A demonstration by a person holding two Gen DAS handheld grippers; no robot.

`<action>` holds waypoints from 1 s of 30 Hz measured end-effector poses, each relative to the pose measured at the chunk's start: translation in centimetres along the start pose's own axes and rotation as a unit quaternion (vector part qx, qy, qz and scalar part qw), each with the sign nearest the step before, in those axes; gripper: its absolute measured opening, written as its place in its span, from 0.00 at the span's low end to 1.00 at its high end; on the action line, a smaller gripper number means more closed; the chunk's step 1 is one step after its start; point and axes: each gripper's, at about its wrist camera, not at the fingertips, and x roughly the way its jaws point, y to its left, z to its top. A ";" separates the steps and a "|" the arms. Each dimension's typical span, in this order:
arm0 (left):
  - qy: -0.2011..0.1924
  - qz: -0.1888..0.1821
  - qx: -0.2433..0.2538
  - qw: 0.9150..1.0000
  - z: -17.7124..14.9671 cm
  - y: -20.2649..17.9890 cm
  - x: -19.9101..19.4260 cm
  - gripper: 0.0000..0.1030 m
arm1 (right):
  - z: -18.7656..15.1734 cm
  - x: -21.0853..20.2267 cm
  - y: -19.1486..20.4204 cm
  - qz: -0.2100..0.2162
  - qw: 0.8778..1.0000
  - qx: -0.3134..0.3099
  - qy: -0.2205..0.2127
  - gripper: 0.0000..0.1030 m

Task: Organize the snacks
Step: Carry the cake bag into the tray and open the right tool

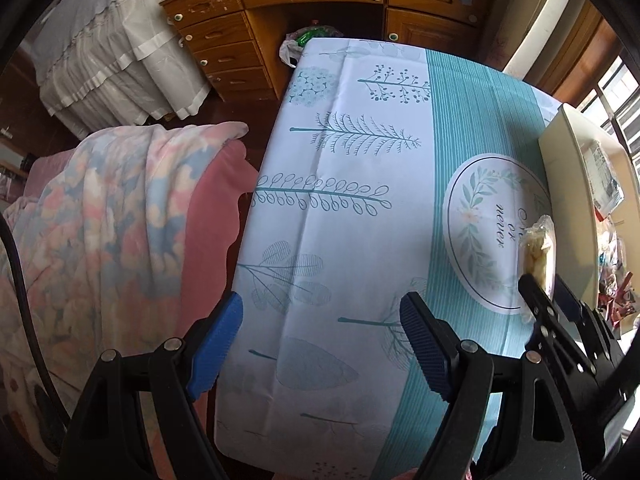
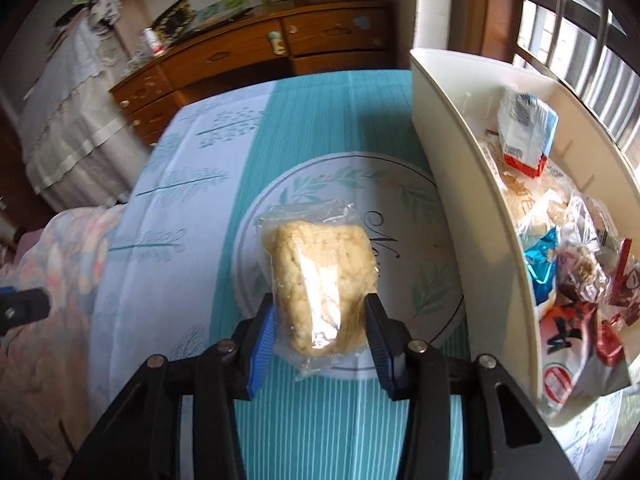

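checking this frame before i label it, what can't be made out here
- Left wrist view: the wrapped snack shows edge-on only, its lower end behind the right claw.
- Left wrist view: the white bin is cut off by the lens edge; most contents unseen.
- Right wrist view: snack packets in the bin overlap; labels too blurred to read.
- Right wrist view: the script on the tablecloth is mostly covered by the snack.
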 end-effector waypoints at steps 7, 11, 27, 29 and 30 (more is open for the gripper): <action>-0.014 -0.011 -0.029 0.999 -1.4 -2.7 -2.3 0.78 | 0.4 -6.5 -0.1 0.071 0.992 -0.078 -0.066 0.42; -0.028 -0.018 -0.036 0.999 -2.1 -4.6 -3.7 0.78 | 0.4 -9.6 -1.3 0.078 0.984 -0.114 -0.112 0.42; -0.047 -0.030 -0.039 0.998 -6.3 -11.6 -5.4 0.78 | 0.3 -13.9 -12.1 -0.006 0.981 -0.117 -0.155 0.42; -0.040 -0.040 -0.041 0.998 -6.4 -11.9 -5.5 0.78 | 0.5 -13.7 -13.5 -0.017 0.982 -0.113 -0.153 0.42; -0.041 -0.047 -0.042 0.997 -6.4 -11.8 -5.6 0.78 | 0.7 -13.6 -14.2 -0.023 0.983 -0.108 -0.149 0.42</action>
